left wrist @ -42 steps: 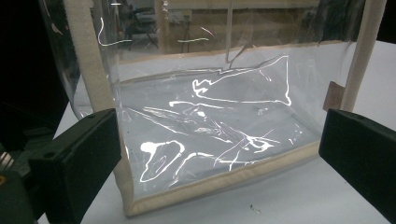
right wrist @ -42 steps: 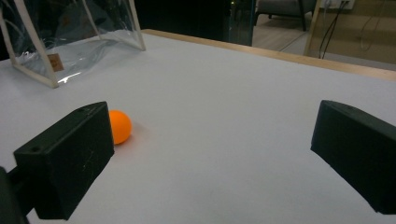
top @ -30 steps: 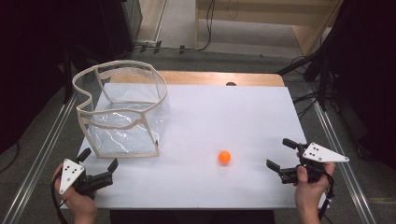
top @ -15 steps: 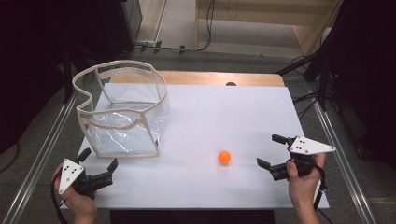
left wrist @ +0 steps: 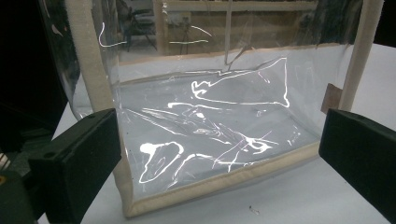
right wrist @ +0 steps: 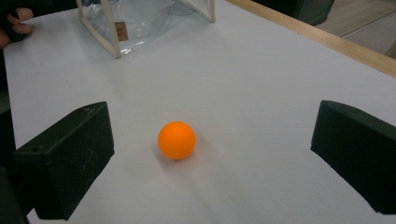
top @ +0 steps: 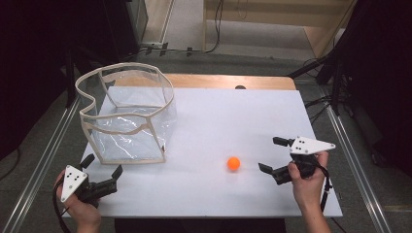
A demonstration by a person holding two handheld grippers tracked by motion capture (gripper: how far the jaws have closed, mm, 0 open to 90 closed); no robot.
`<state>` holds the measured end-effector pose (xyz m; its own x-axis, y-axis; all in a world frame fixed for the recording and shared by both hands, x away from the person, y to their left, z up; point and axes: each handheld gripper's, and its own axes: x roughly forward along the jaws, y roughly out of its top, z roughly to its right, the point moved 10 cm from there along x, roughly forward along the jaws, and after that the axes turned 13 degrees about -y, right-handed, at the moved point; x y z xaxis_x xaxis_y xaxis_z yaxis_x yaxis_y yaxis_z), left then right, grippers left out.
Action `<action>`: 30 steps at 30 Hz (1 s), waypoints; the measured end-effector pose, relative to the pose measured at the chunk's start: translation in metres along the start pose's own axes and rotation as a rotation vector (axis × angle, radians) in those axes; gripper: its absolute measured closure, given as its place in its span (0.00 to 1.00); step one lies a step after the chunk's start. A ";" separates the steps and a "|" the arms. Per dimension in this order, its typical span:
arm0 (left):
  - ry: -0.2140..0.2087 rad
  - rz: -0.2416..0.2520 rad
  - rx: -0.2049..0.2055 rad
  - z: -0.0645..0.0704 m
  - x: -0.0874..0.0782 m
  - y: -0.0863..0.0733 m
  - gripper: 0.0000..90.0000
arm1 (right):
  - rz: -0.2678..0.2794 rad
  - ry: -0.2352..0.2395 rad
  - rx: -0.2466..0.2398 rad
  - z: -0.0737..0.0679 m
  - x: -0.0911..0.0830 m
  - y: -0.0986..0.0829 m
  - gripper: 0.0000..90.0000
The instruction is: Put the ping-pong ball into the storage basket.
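Right gripper view, orange ball (right wrist: 176,139) ahead, between spread jaws

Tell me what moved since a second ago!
The right gripper slid left across the table toward the orange ball, and its open fingers now point at the ball without touching it. Nothing was grabbed or let go. The ball, the clear bag and the open left gripper in front of the bag stayed where they were.
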<state>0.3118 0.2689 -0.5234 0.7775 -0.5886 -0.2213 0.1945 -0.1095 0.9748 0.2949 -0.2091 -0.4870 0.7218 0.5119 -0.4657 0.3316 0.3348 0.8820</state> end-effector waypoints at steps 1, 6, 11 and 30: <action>0.000 0.000 0.000 0.000 0.000 0.000 0.00 | -0.005 0.005 -0.003 -0.001 0.001 0.000 0.00; -0.001 0.003 -0.001 0.000 0.000 0.000 0.00 | -0.018 0.022 -0.020 -0.005 0.006 0.003 0.00; -0.006 0.003 0.002 0.000 0.000 0.000 0.00 | -0.037 0.045 -0.040 -0.011 0.012 0.007 0.00; -0.012 0.007 0.000 0.001 0.000 0.001 0.00 | -0.085 0.082 -0.093 -0.023 0.028 0.014 0.00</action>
<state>0.3112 0.2684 -0.5228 0.7716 -0.5991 -0.2139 0.1886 -0.1056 0.9764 0.3057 -0.1715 -0.4893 0.6403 0.5402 -0.5460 0.3287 0.4498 0.8305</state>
